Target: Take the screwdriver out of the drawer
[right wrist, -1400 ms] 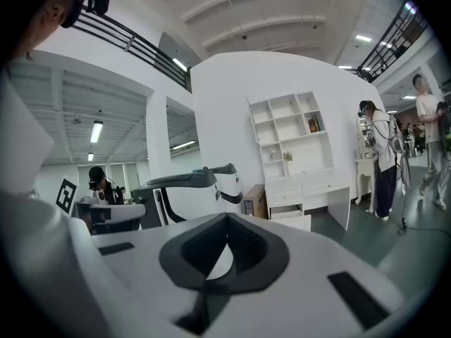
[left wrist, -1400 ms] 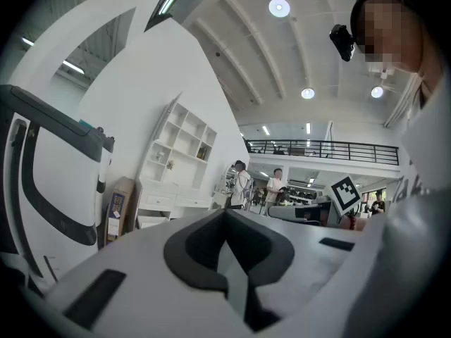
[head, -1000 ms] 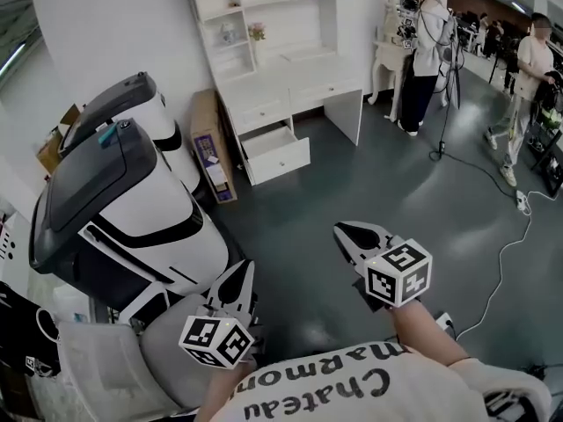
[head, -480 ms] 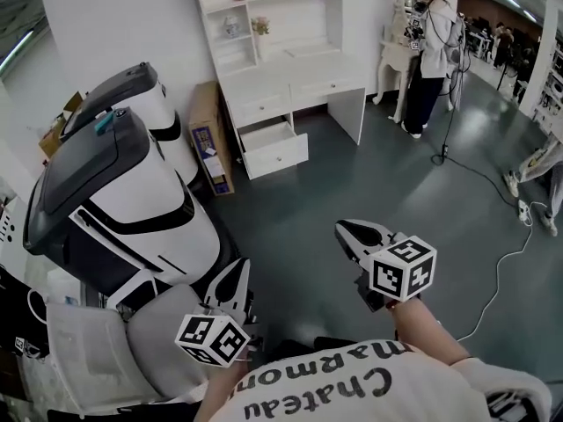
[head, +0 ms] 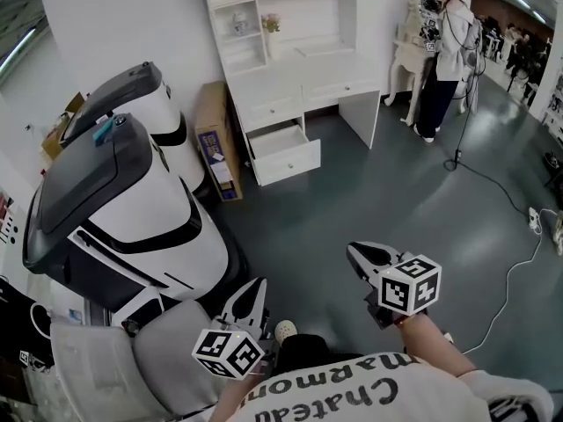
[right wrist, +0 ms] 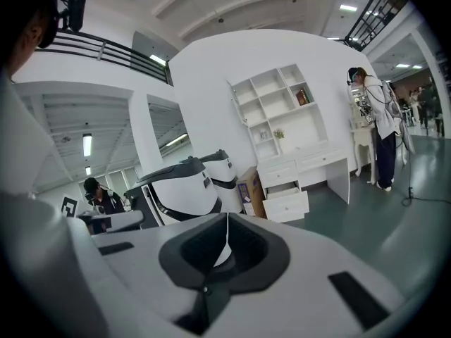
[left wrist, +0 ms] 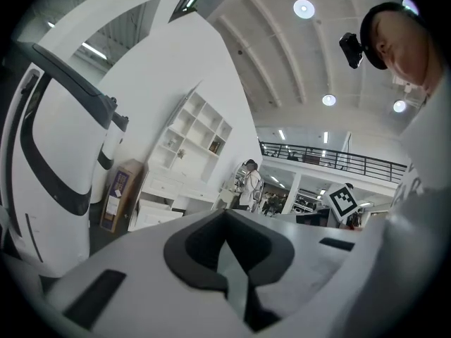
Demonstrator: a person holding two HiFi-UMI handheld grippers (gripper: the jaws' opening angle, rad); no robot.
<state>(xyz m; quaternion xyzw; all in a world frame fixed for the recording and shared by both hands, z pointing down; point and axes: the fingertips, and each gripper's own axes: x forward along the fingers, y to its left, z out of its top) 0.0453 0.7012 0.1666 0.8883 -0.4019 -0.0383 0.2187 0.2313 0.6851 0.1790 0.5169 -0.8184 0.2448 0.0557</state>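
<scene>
At the far edge of the grey floor point(head: 352, 200), a white desk point(head: 299, 86) stands with its lower drawer point(head: 283, 150) already pulled open. The screwdriver is too small to make out and is presumably inside. The left gripper point(head: 253, 290) and right gripper point(head: 359, 255) hover well apart from the desk, jaws together on nothing, so the approach and the pickup are both yet to do.

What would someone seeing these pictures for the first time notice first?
The big white-and-black machine fills the left of the head view. Against the far wall stands a white desk with shelves, one drawer pulled open. Nearest, the left tongs and right tongs, both shut and empty, hang over the dark floor.
</scene>
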